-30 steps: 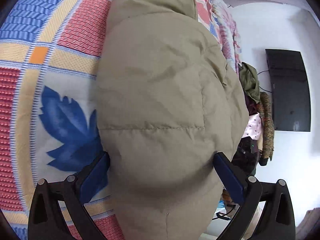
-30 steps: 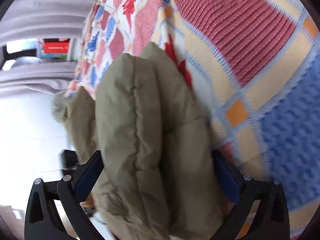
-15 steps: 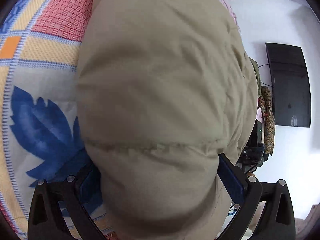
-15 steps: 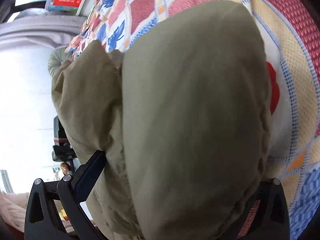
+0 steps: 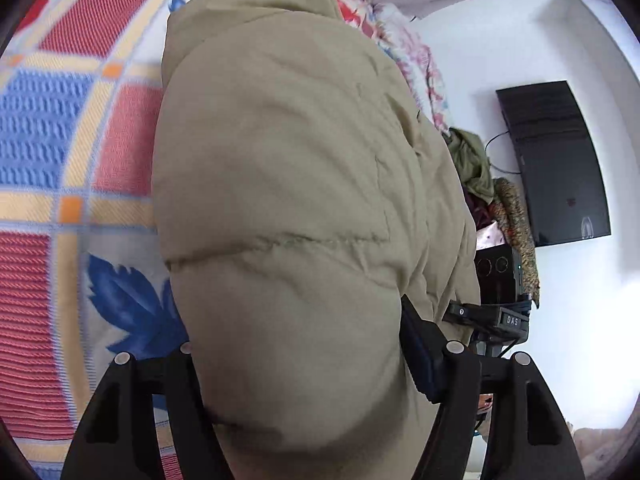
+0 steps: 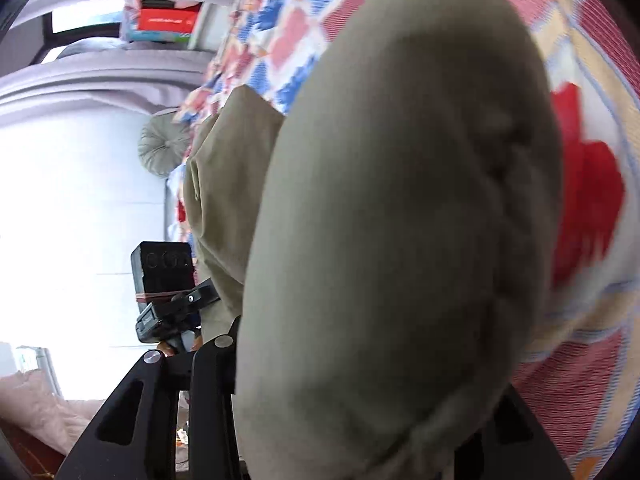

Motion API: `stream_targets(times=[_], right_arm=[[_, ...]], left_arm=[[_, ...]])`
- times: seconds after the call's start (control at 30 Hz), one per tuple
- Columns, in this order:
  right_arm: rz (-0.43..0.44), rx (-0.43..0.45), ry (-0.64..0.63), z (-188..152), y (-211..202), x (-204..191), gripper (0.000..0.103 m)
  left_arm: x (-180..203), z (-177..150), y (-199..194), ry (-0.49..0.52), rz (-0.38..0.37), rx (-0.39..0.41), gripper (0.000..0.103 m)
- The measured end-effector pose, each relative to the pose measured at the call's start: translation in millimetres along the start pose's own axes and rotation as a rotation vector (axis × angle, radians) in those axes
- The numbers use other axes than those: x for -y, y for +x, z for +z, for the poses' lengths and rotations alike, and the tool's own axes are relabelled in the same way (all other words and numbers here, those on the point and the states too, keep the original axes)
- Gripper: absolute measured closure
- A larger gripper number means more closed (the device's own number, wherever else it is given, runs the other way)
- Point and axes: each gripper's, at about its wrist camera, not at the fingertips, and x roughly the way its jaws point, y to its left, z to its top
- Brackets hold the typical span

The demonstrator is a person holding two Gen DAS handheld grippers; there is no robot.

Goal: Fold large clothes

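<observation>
While fingers [image 5: 416, 344] close, jacket [image 5: 280, 184] overhangs bed [image 5: 48, 152]

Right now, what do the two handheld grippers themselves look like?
Both look alike. The left gripper has glossy black plastic fingers with triangular cut-outs, silver round pivot screws and dark blue pads. The right gripper shows the same black frame and silver screws; its pads are hidden.
</observation>
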Motion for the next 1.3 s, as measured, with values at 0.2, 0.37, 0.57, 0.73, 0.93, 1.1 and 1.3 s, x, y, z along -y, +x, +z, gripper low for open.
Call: stream_targets(times=[0.2, 0.37, 0.57, 0.73, 0.93, 1.1, 1.3], right_arm=[[0.063, -0.008, -0.071, 19.4, 47.0, -60.3, 0.06], [0.114, -0.044, -0.095, 37.3, 116.2, -99.6, 0.06], [0.144, -0.097, -0.093, 54.6, 209.1, -131.1, 0.06], [0.054, -0.121, -0.07, 72.9, 258.0, -131.3, 0.057], [-0.1, -0.083, -0.01, 71.1, 236.3, -124.5, 0.042], [-0.281, 0.061, -0.067, 42.9, 165.6, -141.9, 0.041], [-0.227, 0.133, -0.187, 11.9, 131.8, -187.6, 0.079]], left_arm=[[-21.0, 21.9, -74.1, 0.015, 0.054, 0.095, 0.032], [-62.6, 34.0, -134.9, -0.006, 0.129, 0.166, 0.032], [-134.2, 42.2, -177.3, -0.069, 0.196, 0.217, 0.031], [-184.0, 35.9, -170.8, -0.145, 0.216, 0.233, 0.025], [-170.1, 27.5, -175.5, -0.138, 0.308, 0.244, 0.023], [-151.1, 32.3, -212.9, -0.056, 0.434, 0.281, 0.023], [-139.9, 70.6, -243.1, 0.015, 0.511, 0.397, 0.023]])
